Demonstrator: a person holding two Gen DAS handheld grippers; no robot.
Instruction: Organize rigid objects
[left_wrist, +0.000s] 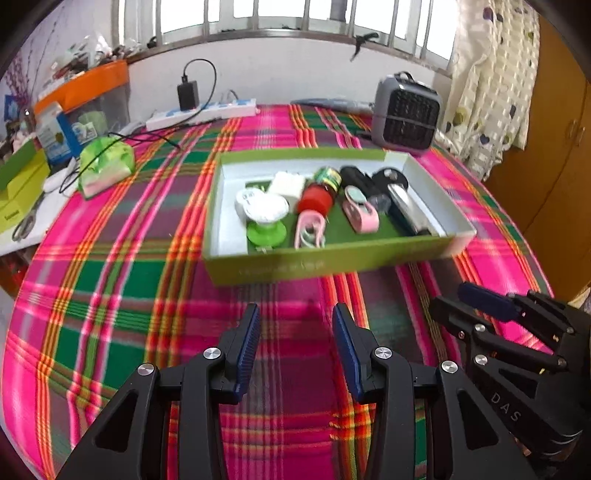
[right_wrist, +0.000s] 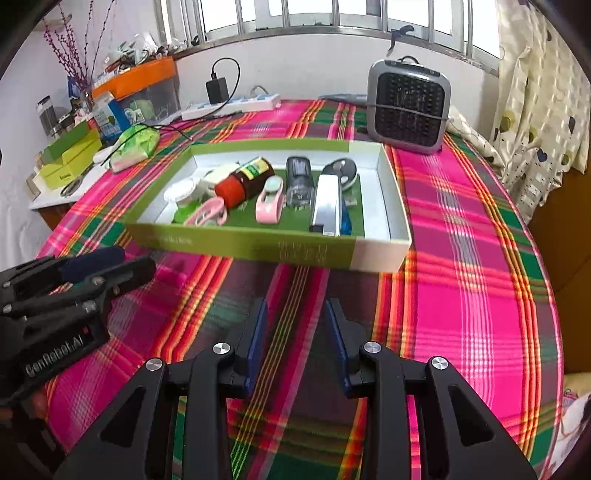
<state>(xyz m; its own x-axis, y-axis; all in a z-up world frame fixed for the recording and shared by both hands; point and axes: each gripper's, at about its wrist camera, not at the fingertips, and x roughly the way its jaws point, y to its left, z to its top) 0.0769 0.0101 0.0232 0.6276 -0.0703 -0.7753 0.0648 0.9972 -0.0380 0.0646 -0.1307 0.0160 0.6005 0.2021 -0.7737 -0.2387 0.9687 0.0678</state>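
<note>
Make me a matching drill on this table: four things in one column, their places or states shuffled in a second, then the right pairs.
1. red-capped bottle
2. space heater
3. black charger
4. left gripper

a. plugged into the white power strip
b. open, nothing between its fingers
c. lying on its side in the green box
d. standing on the plaid cloth behind the box

Pairs: 1-c, 2-d, 3-a, 4-b

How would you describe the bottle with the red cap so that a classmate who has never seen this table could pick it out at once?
Start at the shallow green box on the pink plaid tablecloth, in front of the grey fan heater. Among the small items inside lies a dark bottle on its side. It alone has a broad red cap and a green label; its neighbours are white, pink, black or silver.
</note>
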